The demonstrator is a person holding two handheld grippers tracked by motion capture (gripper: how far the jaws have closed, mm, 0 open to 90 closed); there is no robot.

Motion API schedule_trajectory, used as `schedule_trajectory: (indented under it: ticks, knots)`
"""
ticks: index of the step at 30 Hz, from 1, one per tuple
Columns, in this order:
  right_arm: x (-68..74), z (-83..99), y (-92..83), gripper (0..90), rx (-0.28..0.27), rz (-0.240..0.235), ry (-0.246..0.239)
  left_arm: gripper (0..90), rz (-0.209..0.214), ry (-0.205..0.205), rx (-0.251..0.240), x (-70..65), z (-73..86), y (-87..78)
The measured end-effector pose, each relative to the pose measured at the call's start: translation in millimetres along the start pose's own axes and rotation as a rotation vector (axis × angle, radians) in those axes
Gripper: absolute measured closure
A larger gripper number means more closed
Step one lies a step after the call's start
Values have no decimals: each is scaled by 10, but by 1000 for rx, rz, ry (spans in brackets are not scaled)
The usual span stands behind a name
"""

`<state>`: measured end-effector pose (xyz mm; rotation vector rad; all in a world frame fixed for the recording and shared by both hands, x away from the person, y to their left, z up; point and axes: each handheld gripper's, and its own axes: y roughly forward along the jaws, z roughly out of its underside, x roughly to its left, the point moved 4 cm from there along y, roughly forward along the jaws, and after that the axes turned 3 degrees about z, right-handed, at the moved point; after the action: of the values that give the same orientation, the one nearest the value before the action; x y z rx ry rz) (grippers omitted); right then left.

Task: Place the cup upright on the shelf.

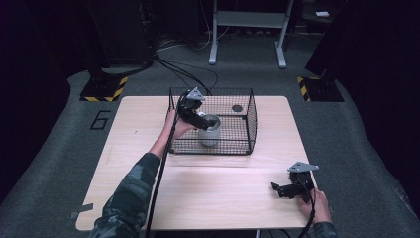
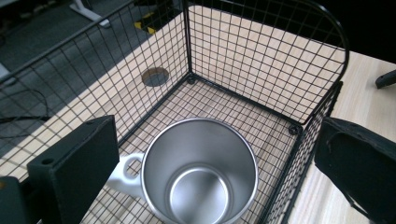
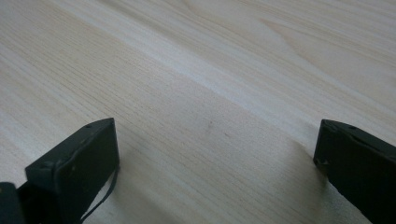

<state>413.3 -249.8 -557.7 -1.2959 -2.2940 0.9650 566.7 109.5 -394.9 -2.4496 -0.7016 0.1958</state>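
Hovering: the left gripper hangs over the wire basket, just above the steel mug that stands upright inside it.
Landmark: the wire basket, at the far middle of the table.
Mug: in the near left part of the basket, open mouth up, its pale handle pointing toward the basket's left wall; the mug looks empty.
Left gripper state: jaws wide apart, one on each side of the mug's rim in the left gripper view, neither touching it.
Right gripper: the right gripper rests low over bare wood, well apart from the basket, toward the table's near right corner.
Right gripper state: jaws spread, nothing between them but tabletop.
Step in hand: judged from this, either the mug has just been set down in the basket, or a grasp is being lined up; I cannot tell which.
Next move calls for: if lifting out, lower so one jaw enters the mouth, pinch the wall, rise straight up clear of the basket's wires; if releasing, lift straight up.
Risk: catching a jaw on the basket's near wall.
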Motion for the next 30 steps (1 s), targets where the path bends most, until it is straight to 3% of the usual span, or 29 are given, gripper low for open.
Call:
schedule_trajectory:
  ticks: [2,5,14,22,30]
  knots:
    - [1,0,0,0,1,0,0,2,8,-5,5,-13,11,-37]
    - [1,0,0,0,1,0,1,1,-13,-32,-17,-75,72,-157]
    - [1,0,0,0,0,0,0,1,-34,-32,-40,-217,203,-407]
    - [1,0,0,0,0,0,1,1,-57,0,-39,-401,351,-648]
    - [7,1,-1,0,2,-1,6,1,-70,33,-13,-579,611,-856]
